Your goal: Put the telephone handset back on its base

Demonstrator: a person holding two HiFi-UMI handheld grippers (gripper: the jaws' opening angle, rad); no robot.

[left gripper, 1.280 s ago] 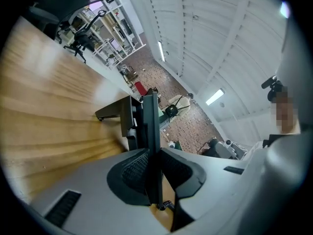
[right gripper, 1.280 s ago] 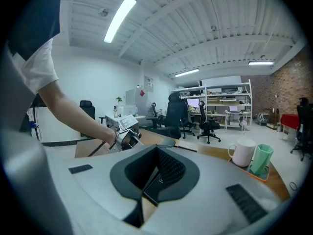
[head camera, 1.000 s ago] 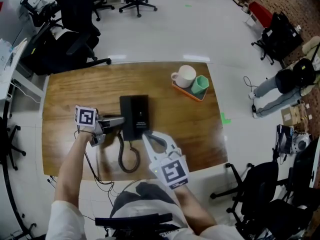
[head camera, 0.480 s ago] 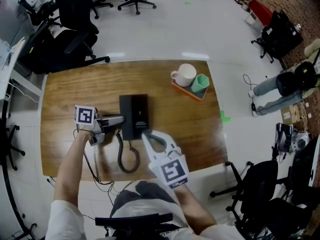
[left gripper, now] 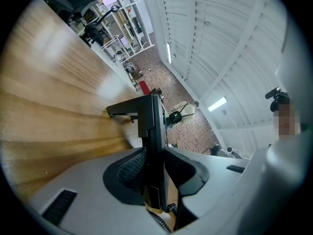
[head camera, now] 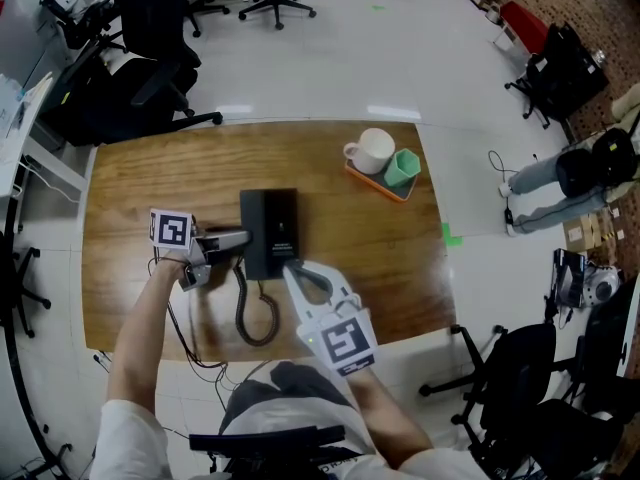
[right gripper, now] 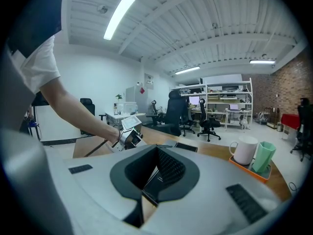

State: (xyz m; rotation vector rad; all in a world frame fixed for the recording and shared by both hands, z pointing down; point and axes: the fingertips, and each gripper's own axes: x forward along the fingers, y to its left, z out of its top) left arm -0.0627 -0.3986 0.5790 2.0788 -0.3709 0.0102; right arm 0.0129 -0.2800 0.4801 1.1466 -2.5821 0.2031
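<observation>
Person in a white short-sleeved shirt (head camera: 122,436). Each hand carries pale grey plastic tongs, the left tongs (head camera: 238,240) and the right tongs (head camera: 292,268). Each bears a white cube (head camera: 171,231) printed with black square markers. Dark mesh-textured pads (right gripper: 171,169) line the jaws. A thin dark cable (head camera: 183,333) trails from the left tongs.

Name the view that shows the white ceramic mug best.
Head view: the white ceramic mug shows whole from above, handle included, on the orange tray. The right gripper view shows the mug side-on near the frame's edge. The left gripper view misses it.
</observation>
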